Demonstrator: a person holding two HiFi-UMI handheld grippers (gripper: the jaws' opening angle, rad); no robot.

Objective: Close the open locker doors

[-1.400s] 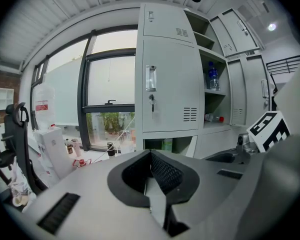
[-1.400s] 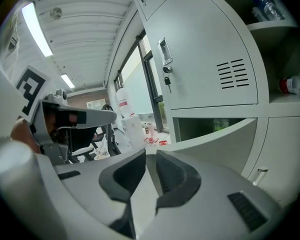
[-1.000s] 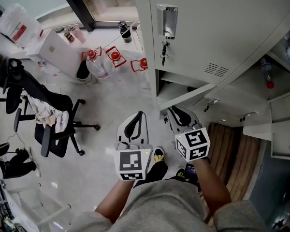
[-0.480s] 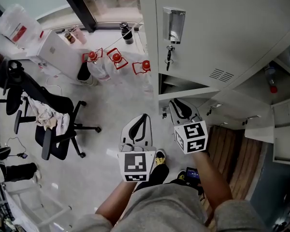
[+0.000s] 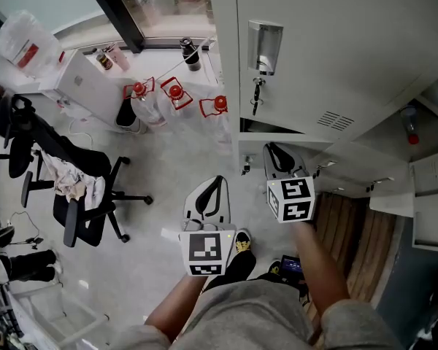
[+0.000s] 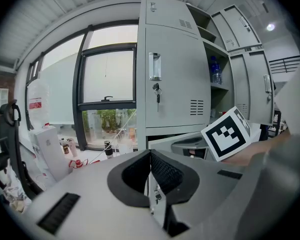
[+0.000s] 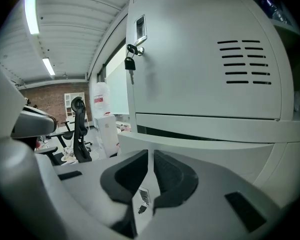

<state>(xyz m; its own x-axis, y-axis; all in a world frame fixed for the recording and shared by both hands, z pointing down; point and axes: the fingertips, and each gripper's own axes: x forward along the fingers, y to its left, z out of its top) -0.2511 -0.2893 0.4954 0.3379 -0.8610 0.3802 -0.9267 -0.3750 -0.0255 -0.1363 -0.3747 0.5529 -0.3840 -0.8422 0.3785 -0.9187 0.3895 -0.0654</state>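
While the left hand-held gripper [image 5: 215, 183] hangs back closed, the right hand-held gripper [image 5: 275, 152], also closed, reaches the locker door [image 7: 200, 146].

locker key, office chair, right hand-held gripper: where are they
locker key [image 5: 256, 93]: head view, the hanging key.
office chair [image 5: 73, 150]: head view, backrest.
right hand-held gripper [image 7: 150, 155]: right gripper view, between its fingertips.
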